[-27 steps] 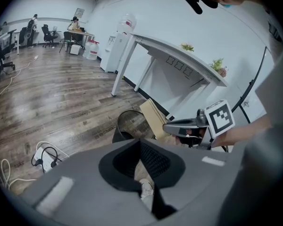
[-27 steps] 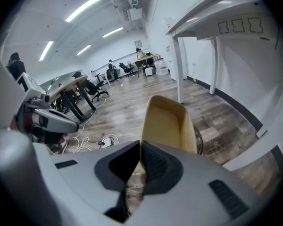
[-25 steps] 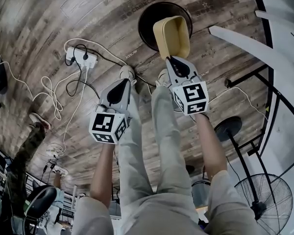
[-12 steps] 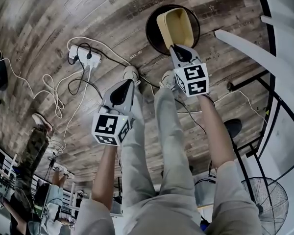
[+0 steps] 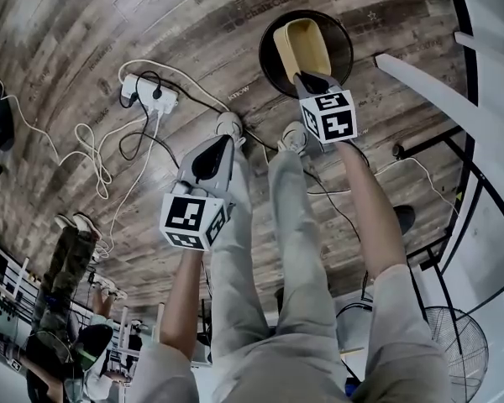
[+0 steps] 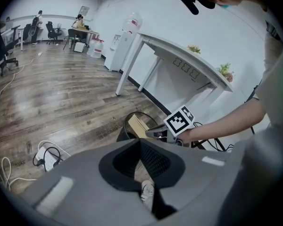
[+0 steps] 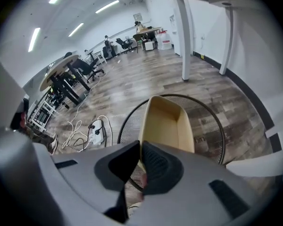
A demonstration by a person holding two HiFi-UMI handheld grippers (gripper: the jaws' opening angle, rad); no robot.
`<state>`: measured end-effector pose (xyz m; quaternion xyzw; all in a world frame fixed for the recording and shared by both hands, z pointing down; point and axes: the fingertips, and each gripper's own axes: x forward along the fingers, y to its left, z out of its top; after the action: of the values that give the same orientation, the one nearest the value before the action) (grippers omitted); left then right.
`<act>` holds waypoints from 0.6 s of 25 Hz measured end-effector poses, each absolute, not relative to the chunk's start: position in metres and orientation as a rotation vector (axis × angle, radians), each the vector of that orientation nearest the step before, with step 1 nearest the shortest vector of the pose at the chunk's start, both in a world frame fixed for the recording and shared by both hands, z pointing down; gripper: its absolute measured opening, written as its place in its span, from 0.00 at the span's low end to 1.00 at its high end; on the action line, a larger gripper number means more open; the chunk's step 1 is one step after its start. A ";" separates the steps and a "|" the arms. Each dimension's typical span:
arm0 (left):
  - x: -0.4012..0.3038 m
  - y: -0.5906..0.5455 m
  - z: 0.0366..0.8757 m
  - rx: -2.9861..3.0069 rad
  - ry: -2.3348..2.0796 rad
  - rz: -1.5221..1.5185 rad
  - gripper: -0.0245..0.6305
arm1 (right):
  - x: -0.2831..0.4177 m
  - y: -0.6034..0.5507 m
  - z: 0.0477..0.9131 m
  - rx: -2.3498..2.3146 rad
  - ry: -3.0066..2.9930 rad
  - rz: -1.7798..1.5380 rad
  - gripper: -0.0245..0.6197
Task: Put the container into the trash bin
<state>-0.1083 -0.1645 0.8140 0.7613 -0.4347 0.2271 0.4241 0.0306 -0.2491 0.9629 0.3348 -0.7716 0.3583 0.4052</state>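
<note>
Below, over wood-plank floor (image 5: pixel 84 49), right gripper (image 5: pixel 307 75) pinches container (image 5: pixel 302 44) above trash bin (image 5: pixel 342 44); jaws of left gripper (image 5: pixel 221 139) press together.

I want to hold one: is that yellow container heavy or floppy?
Probably light: the right hand-held gripper holds the container by one thin wall only. Likely fairly stiff: its walls look straight, with no sag, above the trash bin.

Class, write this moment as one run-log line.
right gripper: shut on container | container: over trash bin | left gripper: shut, empty
</note>
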 end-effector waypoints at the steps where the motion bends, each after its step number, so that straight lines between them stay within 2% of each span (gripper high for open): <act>1: -0.108 -0.166 0.814 1.903 -1.086 0.568 0.05 | 0.031 -0.249 0.967 0.836 -1.932 0.918 0.08; 15: -0.107 -0.168 0.815 1.894 -1.083 0.552 0.05 | 0.028 -0.240 0.995 0.723 -1.839 1.003 0.08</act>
<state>-0.1073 -0.1677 0.8151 0.7595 -0.4343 0.2213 0.4308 0.0283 -0.2395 0.9951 0.2919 -0.7424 0.4052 0.4465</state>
